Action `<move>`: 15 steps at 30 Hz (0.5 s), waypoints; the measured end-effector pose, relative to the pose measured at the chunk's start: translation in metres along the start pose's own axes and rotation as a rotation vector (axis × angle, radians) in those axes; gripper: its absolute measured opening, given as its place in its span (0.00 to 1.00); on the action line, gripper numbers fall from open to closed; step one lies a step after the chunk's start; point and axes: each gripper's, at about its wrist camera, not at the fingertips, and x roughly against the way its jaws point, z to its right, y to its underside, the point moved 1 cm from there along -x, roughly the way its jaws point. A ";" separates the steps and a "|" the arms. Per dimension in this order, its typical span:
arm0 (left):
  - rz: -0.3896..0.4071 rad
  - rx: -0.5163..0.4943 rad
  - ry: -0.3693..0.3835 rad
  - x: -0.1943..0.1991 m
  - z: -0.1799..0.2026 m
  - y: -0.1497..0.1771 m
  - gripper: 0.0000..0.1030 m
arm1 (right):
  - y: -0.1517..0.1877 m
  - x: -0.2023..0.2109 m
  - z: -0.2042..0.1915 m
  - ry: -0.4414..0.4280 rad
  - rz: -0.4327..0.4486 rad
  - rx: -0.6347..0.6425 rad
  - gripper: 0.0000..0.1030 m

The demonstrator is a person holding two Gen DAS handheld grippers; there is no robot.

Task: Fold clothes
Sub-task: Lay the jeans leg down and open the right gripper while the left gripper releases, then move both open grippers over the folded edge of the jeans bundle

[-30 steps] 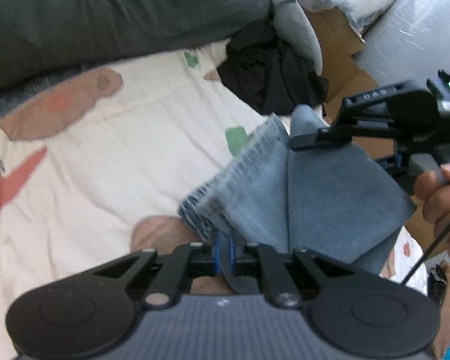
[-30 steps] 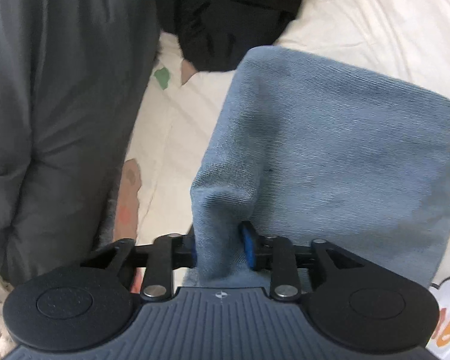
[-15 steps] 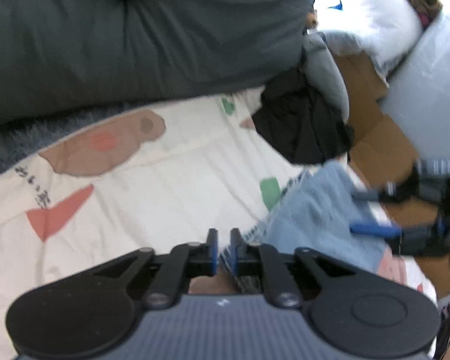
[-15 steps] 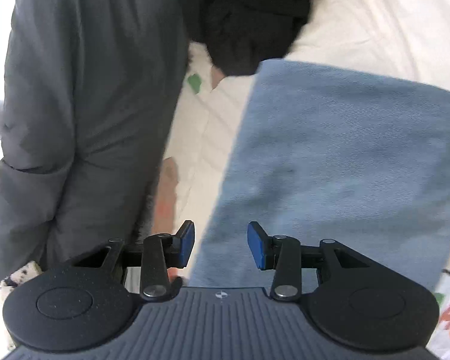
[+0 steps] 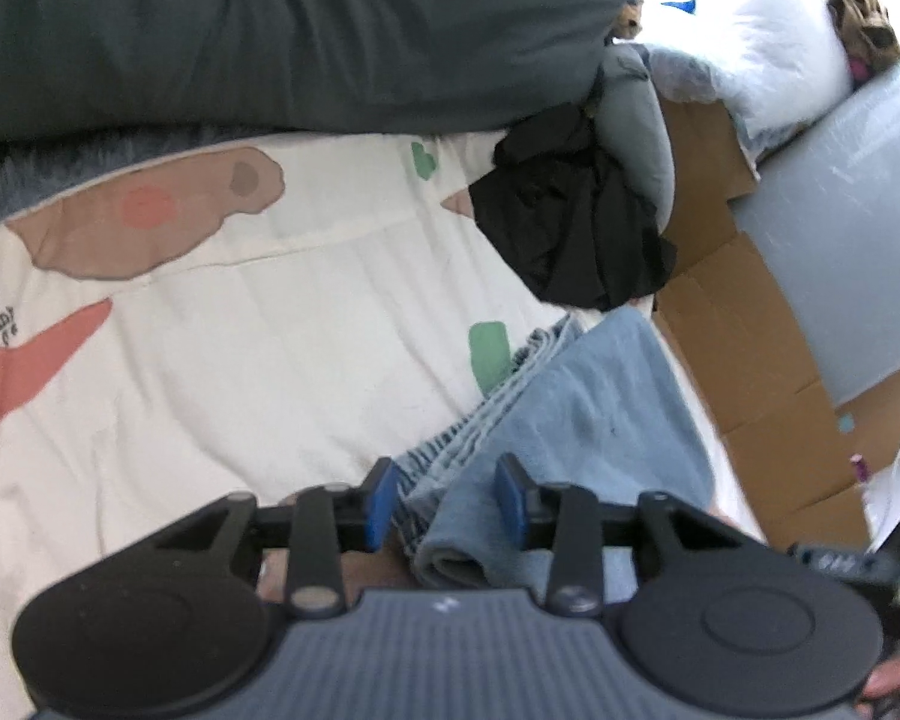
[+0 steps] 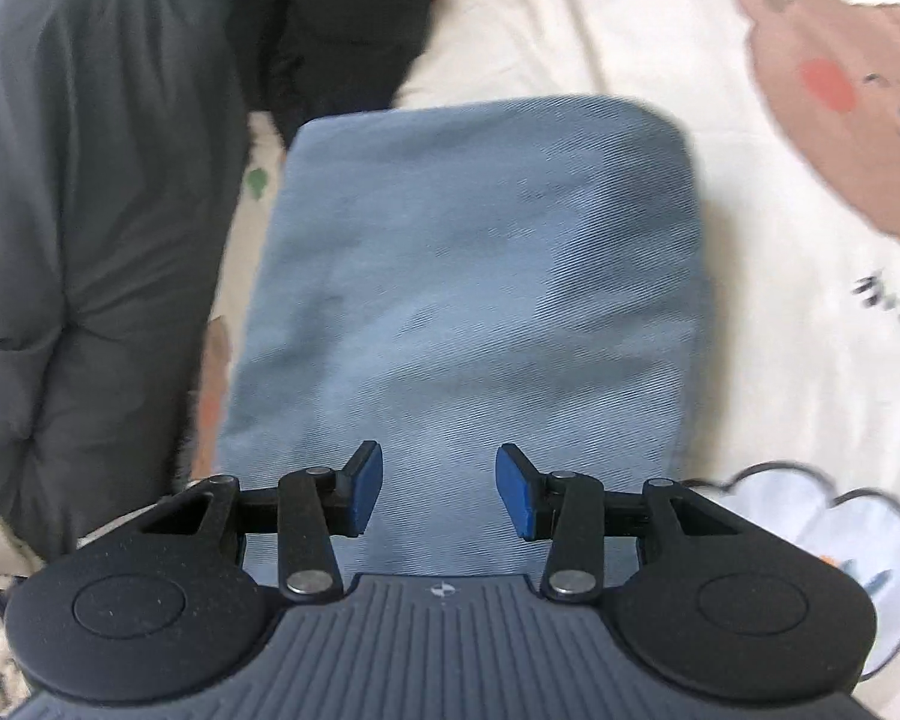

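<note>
A cream bedsheet [image 5: 258, 372] printed with cartoon animals is seen under everything, with a dark grey duvet [image 5: 282, 30] bunched along its far edge and a black garment [image 5: 576, 222] heaped near cardboard [image 5: 744, 348]. Folded jeans [image 6: 468, 276] are laid flat on the sheet, beside the duvet. The left gripper [image 5: 444, 501] is held with jaws spread wide at the folded corner, nothing being clamped. The right gripper [image 6: 438, 492] is likewise parted and empty, poised just above the denim.
</note>
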 end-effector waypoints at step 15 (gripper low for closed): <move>-0.082 -0.034 0.027 -0.010 -0.002 0.014 0.23 | -0.013 0.004 0.027 0.045 0.151 -0.005 0.50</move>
